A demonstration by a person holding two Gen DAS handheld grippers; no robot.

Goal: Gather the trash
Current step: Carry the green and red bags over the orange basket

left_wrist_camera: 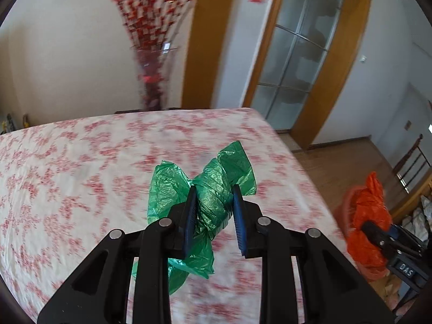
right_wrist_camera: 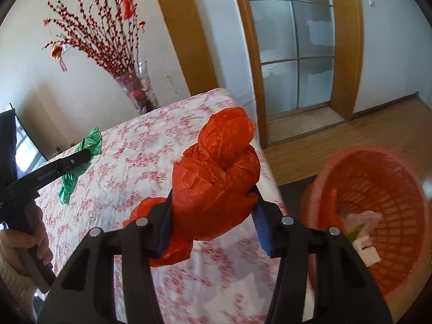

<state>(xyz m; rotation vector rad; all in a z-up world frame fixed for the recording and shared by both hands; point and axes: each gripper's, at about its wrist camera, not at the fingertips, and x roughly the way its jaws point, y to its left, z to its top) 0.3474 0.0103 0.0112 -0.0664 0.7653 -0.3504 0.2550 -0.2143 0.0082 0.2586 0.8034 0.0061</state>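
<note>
I am clamping my left gripper (left_wrist_camera: 213,191) on the crumpled green bag (left_wrist_camera: 208,189), lifted over the floral tablecloth (left_wrist_camera: 67,167) | my right gripper (right_wrist_camera: 213,197) is squeezing the knotted red bag (right_wrist_camera: 218,172) at 12 o'clock | the red basket (right_wrist_camera: 378,167) is sitting at 3 o'clock on the floor | vase of red branches (right_wrist_camera: 135,86) is standing far at 11 o'clock

both black claws (left_wrist_camera: 213,205) (right_wrist_camera: 213,216) have blue ribbed pads (left_wrist_camera: 239,216) and silver pivot pins (left_wrist_camera: 263,220).

Crumpled green bag (left_wrist_camera: 213,189) and orange bag (right_wrist_camera: 216,178), each clamped above table.
</note>
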